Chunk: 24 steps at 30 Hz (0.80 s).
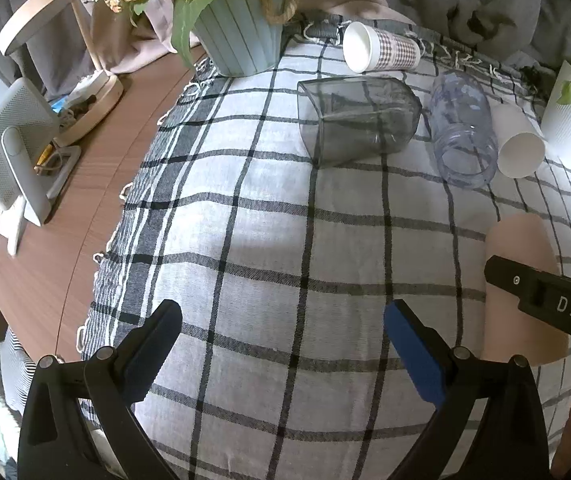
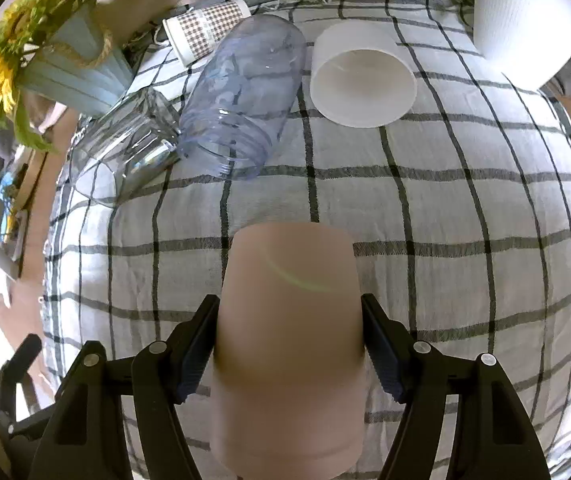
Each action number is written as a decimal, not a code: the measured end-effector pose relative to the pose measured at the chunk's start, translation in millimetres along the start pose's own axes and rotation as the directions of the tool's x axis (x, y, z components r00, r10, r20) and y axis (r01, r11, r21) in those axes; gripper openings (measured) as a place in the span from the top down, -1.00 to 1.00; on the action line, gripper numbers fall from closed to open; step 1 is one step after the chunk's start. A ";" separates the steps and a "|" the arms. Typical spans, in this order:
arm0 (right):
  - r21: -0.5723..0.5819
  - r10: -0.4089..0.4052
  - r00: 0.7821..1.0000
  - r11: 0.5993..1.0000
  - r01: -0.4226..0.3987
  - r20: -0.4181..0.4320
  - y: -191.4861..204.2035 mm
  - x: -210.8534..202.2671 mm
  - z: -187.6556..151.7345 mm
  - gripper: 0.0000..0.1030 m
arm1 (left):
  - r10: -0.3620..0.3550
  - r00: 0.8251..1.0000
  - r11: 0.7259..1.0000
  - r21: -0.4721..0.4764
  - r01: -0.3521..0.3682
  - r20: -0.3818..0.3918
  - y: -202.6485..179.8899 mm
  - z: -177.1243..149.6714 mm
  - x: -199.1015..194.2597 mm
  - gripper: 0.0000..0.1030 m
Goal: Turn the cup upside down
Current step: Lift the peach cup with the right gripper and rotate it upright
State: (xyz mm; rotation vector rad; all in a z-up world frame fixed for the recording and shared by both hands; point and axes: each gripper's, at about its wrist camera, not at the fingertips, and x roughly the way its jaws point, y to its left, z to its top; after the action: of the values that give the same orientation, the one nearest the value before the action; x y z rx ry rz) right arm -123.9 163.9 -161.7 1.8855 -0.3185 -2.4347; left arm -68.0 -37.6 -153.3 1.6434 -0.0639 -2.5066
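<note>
A pink cup (image 2: 289, 320) stands upside down on the checked cloth, its closed base up. My right gripper (image 2: 289, 344) has its jaws on both sides of the cup, pads touching its walls. In the left wrist view the pink cup (image 1: 521, 280) stands at the right with a right gripper finger (image 1: 541, 292) across it. My left gripper (image 1: 281, 340) is open and empty above the cloth, to the left of the cup.
On the checked cloth (image 1: 265, 220) lie a grey square glass (image 1: 357, 116), a clear bluish jar (image 2: 245, 96), a white cup (image 2: 361, 80) and a checked paper cup (image 1: 381, 52), all on their sides. A blue flower pot (image 1: 241, 28) and a white pot (image 2: 525, 20) stand at the back.
</note>
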 end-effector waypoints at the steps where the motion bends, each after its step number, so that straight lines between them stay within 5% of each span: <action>1: -0.004 -0.005 1.000 1.000 0.005 -0.001 0.1 -0.7 0.4 -0.34 | -0.001 1.000 1.000 -0.002 0.001 0.000 0.4 0.2 -0.1 -1.00; 8: 0.007 0.047 0.998 0.999 -0.048 0.038 1.8 -20.1 0.2 -0.53 | -0.026 1.000 1.000 0.010 0.026 0.009 -0.1 4.3 -10.2 -1.00; 11: 0.029 0.055 0.992 0.998 -0.059 0.117 -4.0 -53.0 -6.0 -0.54 | -0.101 0.995 0.994 0.032 0.102 -0.009 -6.2 12.2 -19.4 -1.00; 17: 0.185 -0.029 0.977 0.983 -0.011 0.212 -33.1 -103.1 -13.8 -0.55 | -0.264 0.961 0.959 0.087 0.271 -0.084 -39.2 38.5 -30.9 -0.99; 24: 0.348 -0.071 0.975 0.937 -0.008 0.213 -82.8 -110.5 -16.7 -0.55 | -0.304 0.934 0.928 0.162 0.334 -0.186 -96.8 60.8 -21.3 -0.91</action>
State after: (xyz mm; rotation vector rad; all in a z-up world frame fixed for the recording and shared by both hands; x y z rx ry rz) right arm -72.0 260.5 -76.1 1.7349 -0.7835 -2.7686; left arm -124.7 58.6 -120.6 2.0777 -0.0208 -2.6598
